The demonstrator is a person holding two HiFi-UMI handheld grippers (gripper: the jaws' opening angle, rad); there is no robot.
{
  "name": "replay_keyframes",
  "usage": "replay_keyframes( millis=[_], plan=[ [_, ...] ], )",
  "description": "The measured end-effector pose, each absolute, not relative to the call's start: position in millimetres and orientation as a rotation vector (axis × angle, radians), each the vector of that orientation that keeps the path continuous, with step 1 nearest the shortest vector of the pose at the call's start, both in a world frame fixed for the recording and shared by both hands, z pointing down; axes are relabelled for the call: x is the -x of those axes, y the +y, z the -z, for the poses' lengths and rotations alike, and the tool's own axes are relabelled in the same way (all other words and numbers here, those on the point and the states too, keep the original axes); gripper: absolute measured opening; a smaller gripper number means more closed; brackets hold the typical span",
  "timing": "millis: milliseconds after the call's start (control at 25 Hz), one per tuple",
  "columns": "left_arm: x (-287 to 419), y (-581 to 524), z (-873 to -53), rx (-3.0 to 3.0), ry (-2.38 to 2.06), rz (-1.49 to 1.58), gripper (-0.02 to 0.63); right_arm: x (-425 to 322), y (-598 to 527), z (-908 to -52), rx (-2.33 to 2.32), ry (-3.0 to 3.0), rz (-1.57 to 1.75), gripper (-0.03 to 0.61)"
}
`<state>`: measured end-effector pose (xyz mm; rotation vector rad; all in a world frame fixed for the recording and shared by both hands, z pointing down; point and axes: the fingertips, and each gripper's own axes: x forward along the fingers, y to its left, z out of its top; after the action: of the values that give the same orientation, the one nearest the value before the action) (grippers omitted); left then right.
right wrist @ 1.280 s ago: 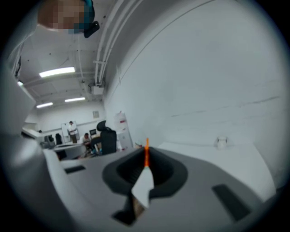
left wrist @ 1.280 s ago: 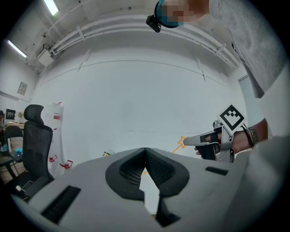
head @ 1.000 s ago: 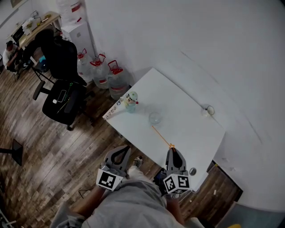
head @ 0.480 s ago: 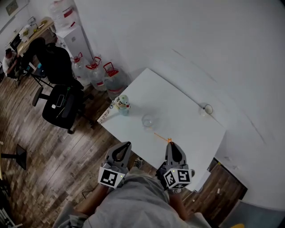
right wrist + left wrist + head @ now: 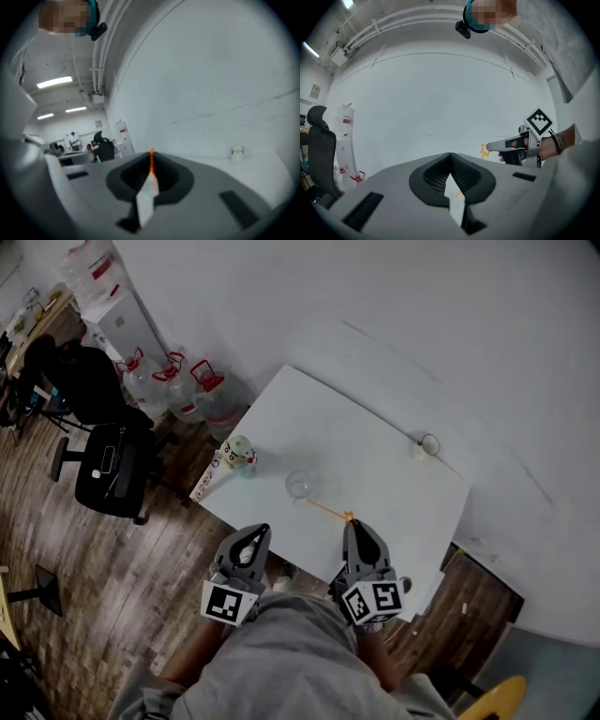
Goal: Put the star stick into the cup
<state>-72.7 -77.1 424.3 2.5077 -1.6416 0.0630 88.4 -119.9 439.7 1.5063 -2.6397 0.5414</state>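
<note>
**A:** Listing the working ends first, left to right. What is at the left?

**B:** Entry one, left gripper [image 5: 253, 534]. It is hanging over the near table edge with its jaws clenched tip to tip and gripping nothing. Idle stock.

**A:** Next along?

**B:** Entry two, star stick [image 5: 326, 510], one orange piece. It is reaching out from the right gripper [image 5: 352, 527], whose jaws are clamping it close behind the star. The plain end is pointing up-left at the cup [image 5: 300, 486] and stopping just short of it. Whether it is touching the table [image 5: 375, 465] I cannot tell.

**A:** Handling note for that entry?

**B:** I am judging that the star end wants raising, so the plain tip is going over the rim first and then lowering in gently. The glass is looking light, and a sideways nudge could be tipping or sliding it. The grip is sitting far from the leading tip, so that tip may be wavering, and slow travel is advisable. The spare left claw could be steadying the cup.

**A:** Containers now, same order.

**B:**
- water jugs [image 5: 174, 382]: standing on the floor beyond the table's left corner, red-topped, contents not readable.
- small bottle [image 5: 240, 455]: standing at the table's left edge, pale top, contents unclear.
- cup: clear, standing upright near the middle, appearing empty, with the stick not yet inside.
- small white pot [image 5: 428, 444]: sitting at the far right edge, well apart from the rest, interior not showing.
</note>
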Motion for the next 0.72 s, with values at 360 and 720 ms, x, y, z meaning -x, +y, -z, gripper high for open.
replay_keyframes(
  millis=[360,720],
  plan=[
    [85,-124,-423,-2.572,-1.481,-0.06,0.029,-65,-152,-431,-1.576,-2.586,-0.519,0.044],
    [97,-159,-436,-2.613,-1.376,-0.1,0.029,-45,-177,-449,-1.624,-2.526,-0.581,0.044]
  ],
)
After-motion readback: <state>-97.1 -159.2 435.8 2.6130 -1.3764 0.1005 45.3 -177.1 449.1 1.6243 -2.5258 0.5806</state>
